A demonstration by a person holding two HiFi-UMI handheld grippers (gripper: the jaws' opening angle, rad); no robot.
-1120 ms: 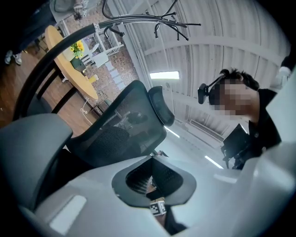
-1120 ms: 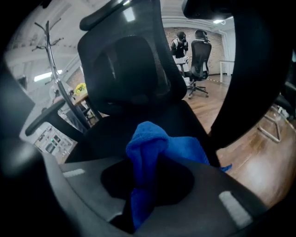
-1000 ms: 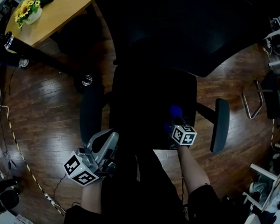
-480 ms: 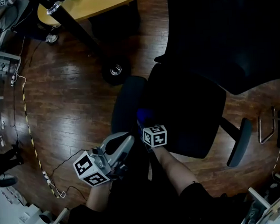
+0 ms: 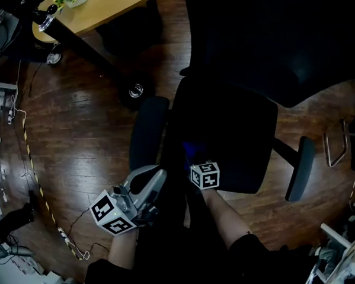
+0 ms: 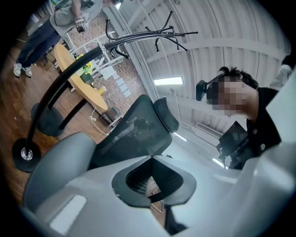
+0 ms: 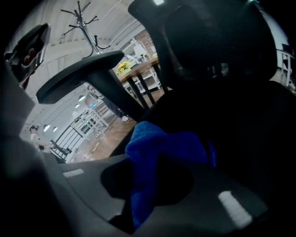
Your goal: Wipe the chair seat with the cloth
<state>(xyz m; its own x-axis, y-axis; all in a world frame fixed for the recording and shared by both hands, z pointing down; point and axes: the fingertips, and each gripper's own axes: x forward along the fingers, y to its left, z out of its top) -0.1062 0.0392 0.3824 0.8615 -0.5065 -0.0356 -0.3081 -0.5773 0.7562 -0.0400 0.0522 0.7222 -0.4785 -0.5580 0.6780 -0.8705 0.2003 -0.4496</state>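
The black office chair seat (image 5: 236,126) fills the middle of the head view, with its backrest (image 5: 267,33) above. My right gripper (image 5: 196,159) is at the seat's front left part, shut on a blue cloth (image 5: 191,149) that rests on the seat. In the right gripper view the blue cloth (image 7: 159,150) bunches between the jaws of my right gripper (image 7: 148,185), over the dark seat (image 7: 245,134). My left gripper (image 5: 148,180) hangs off the seat, just below the grey left armrest (image 5: 147,131). In its own view my left gripper (image 6: 150,158) is shut on nothing.
A wooden table (image 5: 99,9) stands at the top left, with a black pole (image 5: 77,40) crossing in front of it. A chair castor (image 5: 135,90) shows on the wood floor. The right armrest (image 5: 299,167) juts out. A cable (image 5: 33,170) runs along the left floor.
My right gripper has swept the blue cloth from the seat's right front to its left front. My left gripper has stayed by the left armrest.
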